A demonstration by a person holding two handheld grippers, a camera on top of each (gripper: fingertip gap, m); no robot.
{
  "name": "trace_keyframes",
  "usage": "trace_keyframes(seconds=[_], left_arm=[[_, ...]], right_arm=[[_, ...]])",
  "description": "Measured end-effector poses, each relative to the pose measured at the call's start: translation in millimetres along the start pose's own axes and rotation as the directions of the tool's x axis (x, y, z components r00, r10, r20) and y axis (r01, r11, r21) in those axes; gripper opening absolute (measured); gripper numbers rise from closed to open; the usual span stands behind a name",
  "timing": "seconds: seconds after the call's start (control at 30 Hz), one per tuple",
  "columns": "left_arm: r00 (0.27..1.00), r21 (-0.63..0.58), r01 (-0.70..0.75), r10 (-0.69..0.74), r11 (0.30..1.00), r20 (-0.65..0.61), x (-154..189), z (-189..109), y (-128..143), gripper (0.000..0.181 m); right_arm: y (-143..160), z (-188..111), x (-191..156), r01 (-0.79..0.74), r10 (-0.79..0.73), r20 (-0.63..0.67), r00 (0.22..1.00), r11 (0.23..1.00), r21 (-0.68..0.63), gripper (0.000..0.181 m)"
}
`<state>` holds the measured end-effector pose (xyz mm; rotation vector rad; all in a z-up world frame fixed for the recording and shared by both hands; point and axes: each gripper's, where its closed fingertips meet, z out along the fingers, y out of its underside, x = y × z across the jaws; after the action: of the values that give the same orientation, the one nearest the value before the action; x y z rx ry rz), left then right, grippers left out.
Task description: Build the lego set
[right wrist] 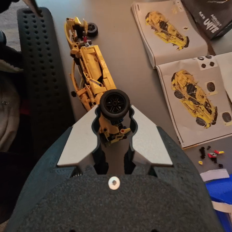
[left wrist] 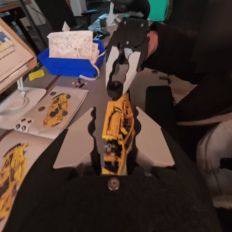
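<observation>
A yellow Lego car (right wrist: 92, 70) lies on its side on the grey table. My right gripper (right wrist: 114, 106) is shut on a black wheel (right wrist: 114, 103) and holds it against the car's near end. A second wheel (right wrist: 92, 29) sits at the car's far end. In the left wrist view the car (left wrist: 116, 120) runs lengthwise between the fingers of my left gripper (left wrist: 115, 108), which is open with gaps on both sides. Beyond it, the right gripper (left wrist: 116, 87) holds the wheel (left wrist: 114, 89) at the car's far end.
Open instruction booklets (right wrist: 188, 95) (left wrist: 37, 113) lie beside the car. Small loose parts (right wrist: 212, 155) (left wrist: 79, 83) lie near a blue bin (left wrist: 70, 65) holding paper bags. A black perforated panel (right wrist: 41, 52) lies along the car's other side. A dark box (right wrist: 210, 18) stands at the far corner. The grippers' ends are close to 12 centimeters from one another. From the left gripper's tips to the black perforated panel (right wrist: 41, 52) is close to 25 centimeters.
</observation>
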<state>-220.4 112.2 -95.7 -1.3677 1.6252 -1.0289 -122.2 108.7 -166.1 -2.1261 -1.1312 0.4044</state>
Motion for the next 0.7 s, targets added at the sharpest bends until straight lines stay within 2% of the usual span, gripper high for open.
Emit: trace_keyframes(seconds=[0.1,0.2,0.27,0.37,0.47,0.7], left_arm=[[0.995,-0.074,-0.011,0.003,0.997,-0.105,-7.7,40.4,-10.6,0.052],[0.971,-0.211,0.002,-0.053,0.977,-0.233,-12.1,81.7,0.4,0.05],[0.939,-0.276,0.062,-0.15,0.959,-0.309,-14.8,100.1,7.6,0.051],[0.857,-0.32,0.145,-0.28,0.936,-0.433,-8.1,110.1,9.0,0.05],[0.857,-0.334,0.097,-0.249,0.938,-0.451,-5.6,117.3,19.2,0.046],[0.834,-0.319,0.104,-0.258,0.942,-0.489,-7.4,118.6,22.3,0.037]], right_arm=[[1.9,2.1,-2.2,-0.009,0.01,0.051,0.999,1.0,-0.016,0.045],[1.8,3.9,-1.3,0.002,0.0,0.094,0.996,1.0,-0.023,0.045],[0.9,5.1,-0.8,0.017,-0.014,0.129,0.992,1.0,-0.025,0.046],[3.4,7.7,6.5,0.059,-0.054,0.129,0.99,0.998,-0.033,0.045],[9.0,9.6,3.2,0.118,-0.111,0.159,0.981,0.992,-0.035,0.045],[5.0,7.0,1.2,0.083,-0.107,0.237,0.966,0.99,0.11,0.044]])
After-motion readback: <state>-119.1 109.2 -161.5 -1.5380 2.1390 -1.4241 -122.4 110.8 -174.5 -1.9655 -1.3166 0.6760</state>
